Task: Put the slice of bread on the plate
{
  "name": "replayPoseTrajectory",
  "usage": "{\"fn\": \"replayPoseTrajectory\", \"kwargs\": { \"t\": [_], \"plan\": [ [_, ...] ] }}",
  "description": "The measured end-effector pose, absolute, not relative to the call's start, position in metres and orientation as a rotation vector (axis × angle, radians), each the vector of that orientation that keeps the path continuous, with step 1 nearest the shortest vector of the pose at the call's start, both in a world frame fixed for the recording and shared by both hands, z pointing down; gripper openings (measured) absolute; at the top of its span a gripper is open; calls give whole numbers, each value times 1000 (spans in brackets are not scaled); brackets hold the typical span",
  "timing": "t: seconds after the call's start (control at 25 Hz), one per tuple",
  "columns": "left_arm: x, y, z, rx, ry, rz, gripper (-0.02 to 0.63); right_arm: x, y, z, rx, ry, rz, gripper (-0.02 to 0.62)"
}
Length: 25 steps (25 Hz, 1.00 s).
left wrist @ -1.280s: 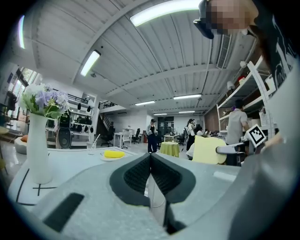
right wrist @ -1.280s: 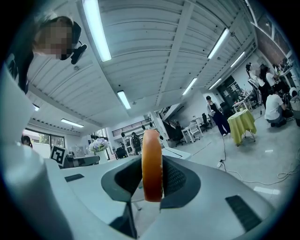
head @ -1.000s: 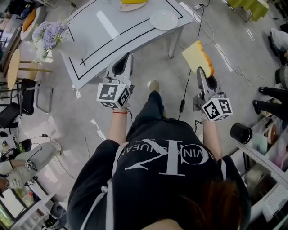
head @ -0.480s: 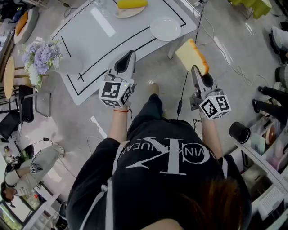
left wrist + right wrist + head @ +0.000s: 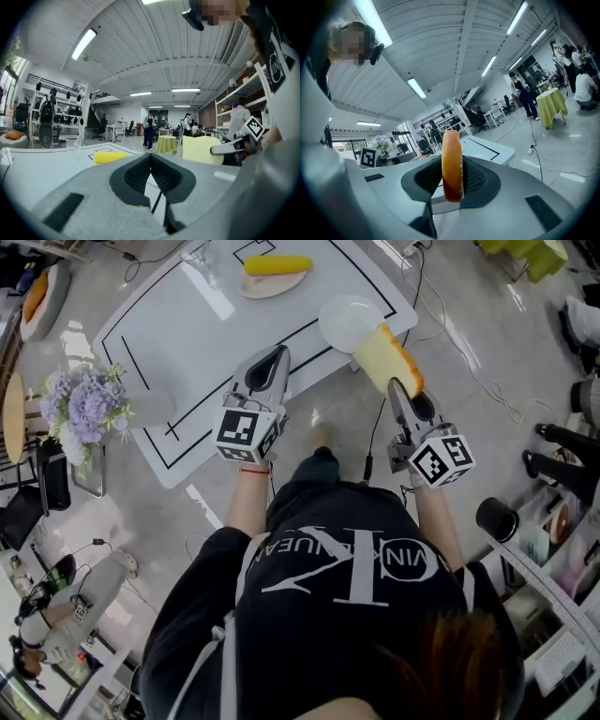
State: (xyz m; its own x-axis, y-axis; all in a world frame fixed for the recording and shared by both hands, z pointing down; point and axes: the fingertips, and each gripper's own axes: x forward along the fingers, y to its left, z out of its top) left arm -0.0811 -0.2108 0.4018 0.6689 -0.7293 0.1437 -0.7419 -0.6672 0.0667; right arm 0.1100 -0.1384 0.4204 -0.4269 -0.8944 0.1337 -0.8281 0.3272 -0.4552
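- The slice of bread is up in the air, pinched at one end by the right gripper. In the right gripper view it stands on edge between the pads, with the orange crust facing the camera.
- The right jaws are clamped on that end. They aren't fully together, since the slice fills the gap.
- My guess on handling: it's light, soft and squashy, and the crust is the firmer part. So a grip on the crust edge looks right, and a harder squeeze would probably just dent it.
- From the head view the free end overlaps the near rim of the white plate on the table. I can't tell how high it sits above the plate.
- The left gripper hangs over the table edge with its jaws shut together and nothing between them.
- Farther back on the table, a yellow item lies on a second plate.
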Motion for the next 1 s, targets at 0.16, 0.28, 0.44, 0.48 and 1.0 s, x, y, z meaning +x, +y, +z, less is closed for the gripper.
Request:
{"fn": "replayPoseTrajectory", "kwargs": {
  "t": [0.16, 0.28, 0.44, 0.48, 1.0],
  "plan": [
    [-83, -230, 409, 2753, -1209, 163, 11, 98, -165, 425, -1555, 2440, -750, 100],
    [-83, -239, 415, 2737, -1207, 164, 11, 89, -183, 430, -1518, 2431, -818, 100],
    [-80, -248, 420, 2704, -1214, 170, 11, 82, -205, 435, -1459, 2456, -909, 100],
    [-78, -252, 422, 2695, -1216, 170, 11, 81, -212, 437, -1448, 2457, -937, 100],
    [-64, -290, 432, 2596, -1328, 203, 11, 73, -277, 471, -1211, 2388, -1441, 100]
  ]
}}
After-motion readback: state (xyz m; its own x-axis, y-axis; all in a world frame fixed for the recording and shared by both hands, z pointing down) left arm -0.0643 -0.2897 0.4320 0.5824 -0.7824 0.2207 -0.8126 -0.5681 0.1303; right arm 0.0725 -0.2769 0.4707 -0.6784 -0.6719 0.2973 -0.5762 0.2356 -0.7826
